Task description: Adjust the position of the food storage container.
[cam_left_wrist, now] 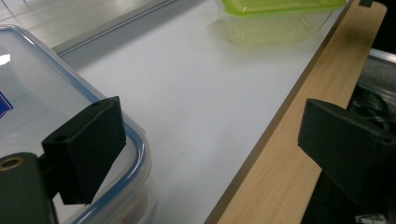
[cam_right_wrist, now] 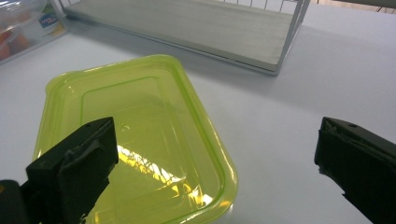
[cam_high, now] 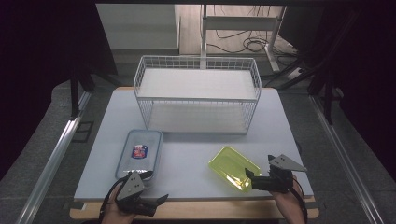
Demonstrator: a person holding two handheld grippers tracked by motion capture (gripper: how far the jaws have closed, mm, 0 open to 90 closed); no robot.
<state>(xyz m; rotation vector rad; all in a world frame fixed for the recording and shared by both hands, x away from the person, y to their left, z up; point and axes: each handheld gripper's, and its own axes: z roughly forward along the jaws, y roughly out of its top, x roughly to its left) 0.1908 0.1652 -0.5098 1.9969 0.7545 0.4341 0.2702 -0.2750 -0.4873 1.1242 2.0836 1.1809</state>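
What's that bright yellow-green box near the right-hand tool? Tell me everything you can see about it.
The yellow-green container is a shallow, rectangular food box of see-through glossy plastic with rounded corners, a raised rim and stepped ridges in its top. It looks empty. It lies flat on the white tabletop, turned at an angle, near the table's front edge, in front of the white wire shelf. The right gripper sits open at its near corner, one jaw over the rim; whether it touches the box is unclear.

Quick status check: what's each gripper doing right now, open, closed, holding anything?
Left gripper: open, holding nothing; one of its fingers is over the blue-rimmed container.
Right gripper: open, empty, by the green container.
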